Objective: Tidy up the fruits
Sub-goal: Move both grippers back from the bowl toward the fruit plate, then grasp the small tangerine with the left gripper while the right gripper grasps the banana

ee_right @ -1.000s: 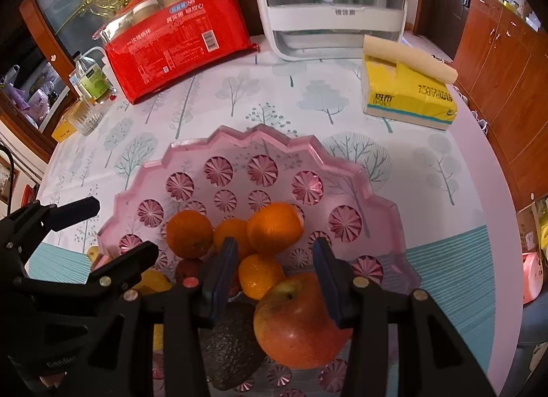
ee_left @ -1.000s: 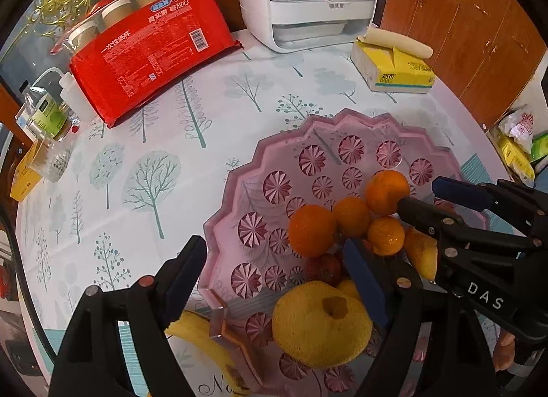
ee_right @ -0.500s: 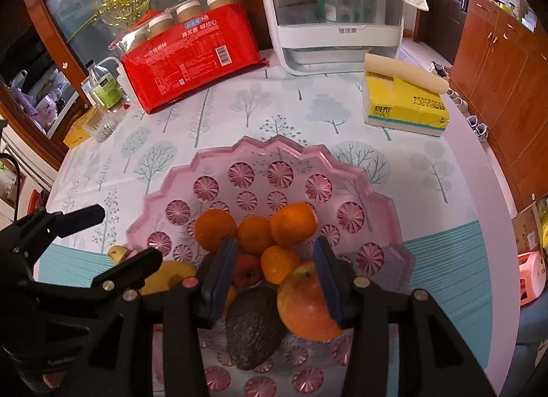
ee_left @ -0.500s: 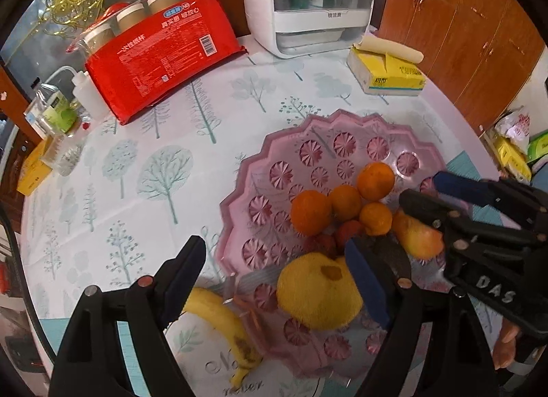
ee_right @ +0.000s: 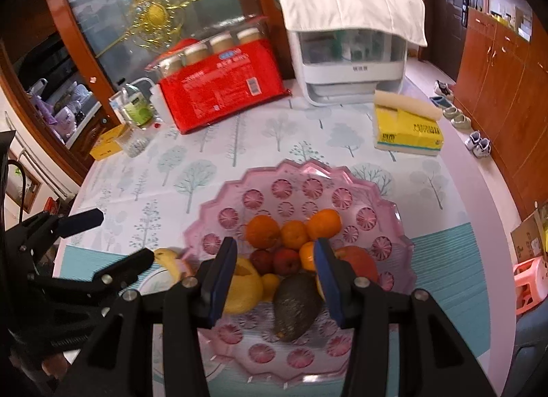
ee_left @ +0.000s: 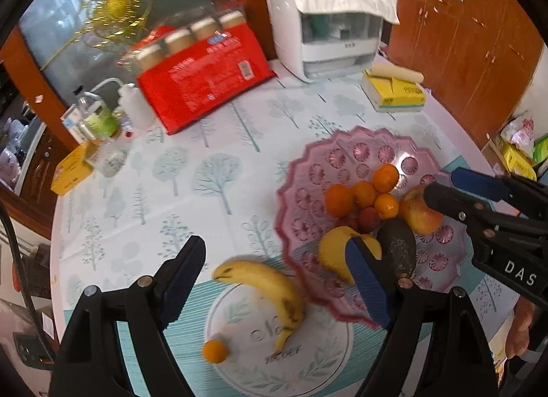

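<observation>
Rising clear of the tray (ee_right: 394, 219), both grippers carry nothing: left gripper (ee_left: 274, 277) jaws wide, right gripper (ee_right: 274, 280) jaws narrower; banana (ee_left: 270, 287) and tangerine (ee_left: 215, 351) remain outside.

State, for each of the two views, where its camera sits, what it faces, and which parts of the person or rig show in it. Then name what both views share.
Left wrist: on the left gripper, tilted down at banana, small orange and tray; right gripper at right.
Right wrist: on the right gripper, tilted down over tray and avocado; left gripper at left.
Shared: tray, avocado, apple, red pack, tissue box.
</observation>
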The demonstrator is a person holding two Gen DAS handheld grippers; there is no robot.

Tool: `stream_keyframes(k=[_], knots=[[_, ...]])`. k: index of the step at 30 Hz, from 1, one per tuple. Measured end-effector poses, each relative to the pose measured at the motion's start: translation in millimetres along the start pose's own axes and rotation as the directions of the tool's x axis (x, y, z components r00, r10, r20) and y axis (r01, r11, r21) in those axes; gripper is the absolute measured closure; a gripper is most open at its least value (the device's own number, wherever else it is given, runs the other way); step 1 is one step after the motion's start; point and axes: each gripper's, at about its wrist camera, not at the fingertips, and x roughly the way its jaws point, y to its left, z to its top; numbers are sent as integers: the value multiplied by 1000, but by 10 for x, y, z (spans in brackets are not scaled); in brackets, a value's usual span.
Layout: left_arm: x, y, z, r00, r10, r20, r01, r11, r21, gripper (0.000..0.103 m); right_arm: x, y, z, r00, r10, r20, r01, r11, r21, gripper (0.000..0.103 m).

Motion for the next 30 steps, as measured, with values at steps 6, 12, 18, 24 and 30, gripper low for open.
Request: stream_keyframes(k=[6,12,18,24,30], knots=[[-273,326,-156,998,37,45,-35,999,-37,11,-187,333,-126,999,12,30,-11,999,-32,56],[-341,636,-407,999,45,29,-43,997,-66,11,-227,694,-290,999,24,35,-22,997,-67,56],[-219,905,-714,999,29,-14,-31,996,-85,11,-132,1007,-492,999,39,9,-38,997,-69,56],[82,1078,-1052,997,1,-80,-8,996,-90,11,83,1245,-717,999,38,-31,-40,998,-42,56],[457,1125,-1409,991,-64,-121,53,994,-95,11,359,1432,-994,996,29,-90,-30,999,-17,56]])
